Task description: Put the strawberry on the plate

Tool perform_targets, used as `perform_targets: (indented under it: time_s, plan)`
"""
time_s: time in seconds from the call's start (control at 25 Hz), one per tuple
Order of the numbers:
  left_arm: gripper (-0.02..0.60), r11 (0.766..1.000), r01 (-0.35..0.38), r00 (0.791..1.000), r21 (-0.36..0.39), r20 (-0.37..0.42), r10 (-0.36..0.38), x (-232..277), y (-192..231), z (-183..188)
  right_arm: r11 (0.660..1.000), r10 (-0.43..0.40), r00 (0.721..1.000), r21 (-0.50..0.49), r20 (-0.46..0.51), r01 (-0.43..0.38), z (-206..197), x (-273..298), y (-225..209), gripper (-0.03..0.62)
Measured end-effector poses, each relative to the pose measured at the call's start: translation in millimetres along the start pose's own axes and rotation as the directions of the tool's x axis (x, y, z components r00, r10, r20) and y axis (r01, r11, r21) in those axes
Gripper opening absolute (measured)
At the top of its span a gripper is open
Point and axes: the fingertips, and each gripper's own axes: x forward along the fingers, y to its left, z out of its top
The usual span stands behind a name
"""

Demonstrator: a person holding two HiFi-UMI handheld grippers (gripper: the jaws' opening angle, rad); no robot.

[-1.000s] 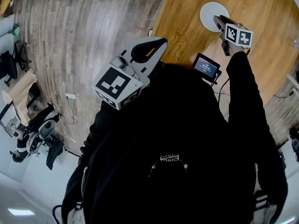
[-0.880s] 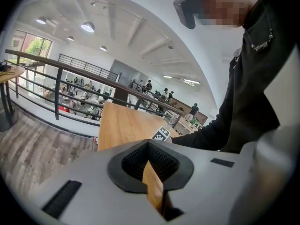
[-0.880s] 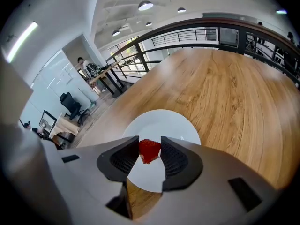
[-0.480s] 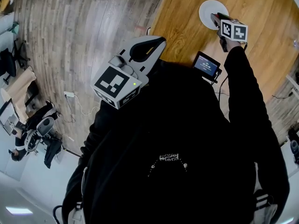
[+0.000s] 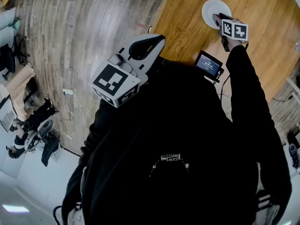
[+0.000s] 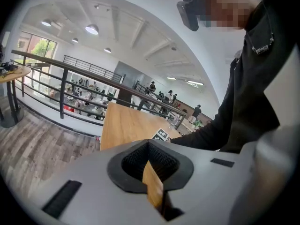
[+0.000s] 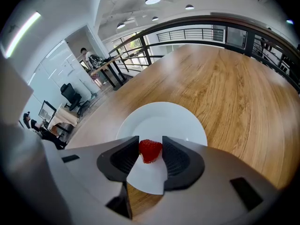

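A red strawberry (image 7: 150, 150) is pinched between the pads of my right gripper (image 7: 151, 147), which is shut on it. In the right gripper view it hangs over the near part of a white round plate (image 7: 164, 118), and I cannot tell how high above it. The head view shows the plate (image 5: 212, 9) far out on the wooden table and the right gripper (image 5: 219, 20) at its near edge. My left gripper (image 5: 152, 43) is held close to the body, off the table's left edge. Its jaws are shut with nothing between them (image 6: 149, 144).
A small device with a lit screen (image 5: 208, 64) sits at the near edge of the wooden table (image 5: 183, 22). Planked floor (image 5: 84, 32) with a white cable lies to the left. The person's black-clothed body fills the lower head view. Railings ring the table's far side.
The right gripper, still holding the strawberry, has shifted slightly forward and left towards the plate. The left gripper has barely moved.
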Motion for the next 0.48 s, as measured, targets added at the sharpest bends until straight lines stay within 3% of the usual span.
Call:
perform_targets:
  time_s: [0.48]
  plan:
    - [-0.005,1.000,0.021,1.000,-0.007,-0.019,-0.021,-0.4,-7.8,-6.2,0.997,0.081,0.996,0.000,0.049,-0.081,6.4,-1.8,17.7,0.264]
